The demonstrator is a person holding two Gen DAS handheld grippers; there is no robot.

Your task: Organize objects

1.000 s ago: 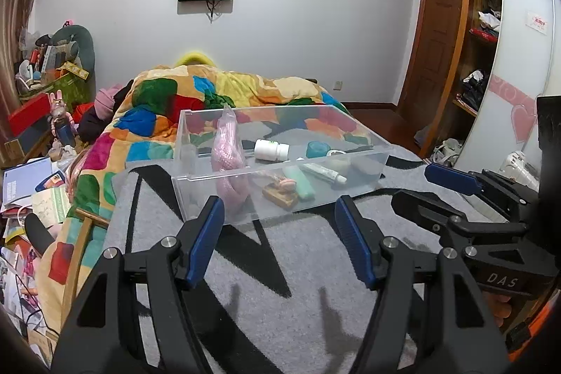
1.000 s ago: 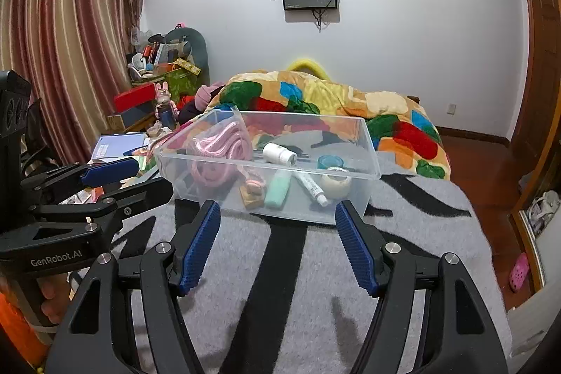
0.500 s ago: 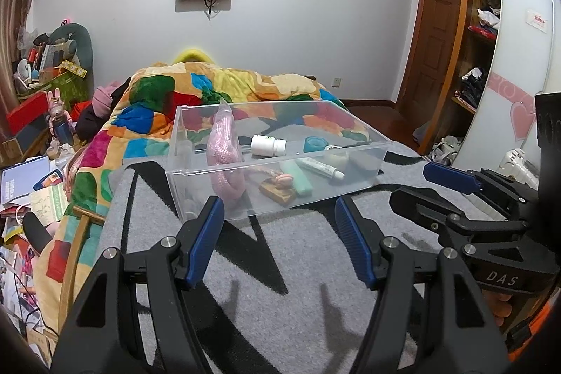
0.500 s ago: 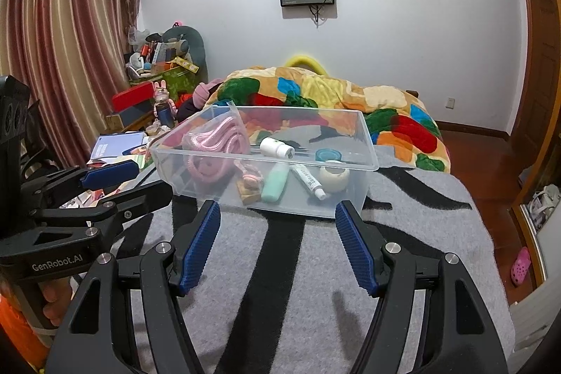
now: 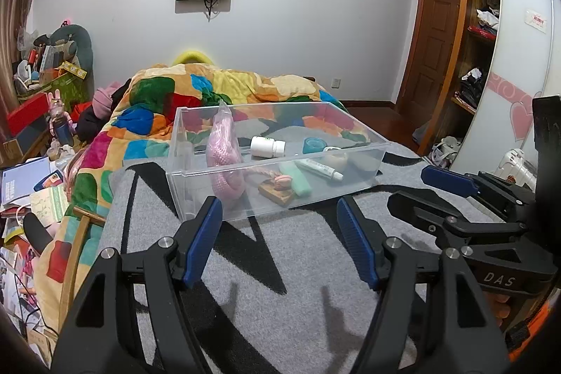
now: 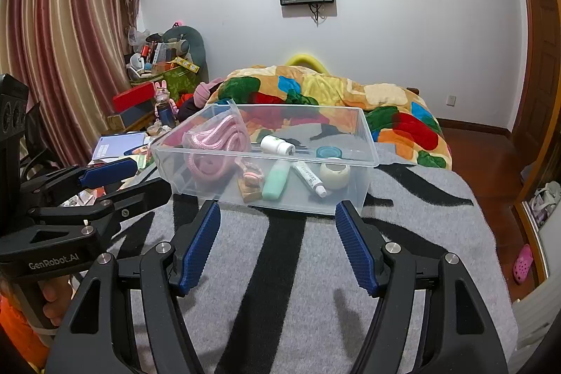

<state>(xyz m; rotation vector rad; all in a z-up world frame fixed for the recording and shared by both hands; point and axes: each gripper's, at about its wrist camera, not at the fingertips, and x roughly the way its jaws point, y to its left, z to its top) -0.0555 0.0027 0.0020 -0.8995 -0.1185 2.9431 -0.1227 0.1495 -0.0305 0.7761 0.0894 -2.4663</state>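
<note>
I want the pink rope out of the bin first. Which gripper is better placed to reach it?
Probably the left gripper. The pink rope lies at the left end of the clear bin, nearer that side; the right gripper, also open, faces the tube and tape roll.

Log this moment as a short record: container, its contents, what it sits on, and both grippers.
container: clear plastic bin, open top
contents: pink rope, white bottle, teal jar, green tube, white tube, tape roll, small wooden piece
surface: grey and black blanket
left gripper: jaws open, empty, short of the bin
right gripper: jaws open, empty, short of the bin
</note>
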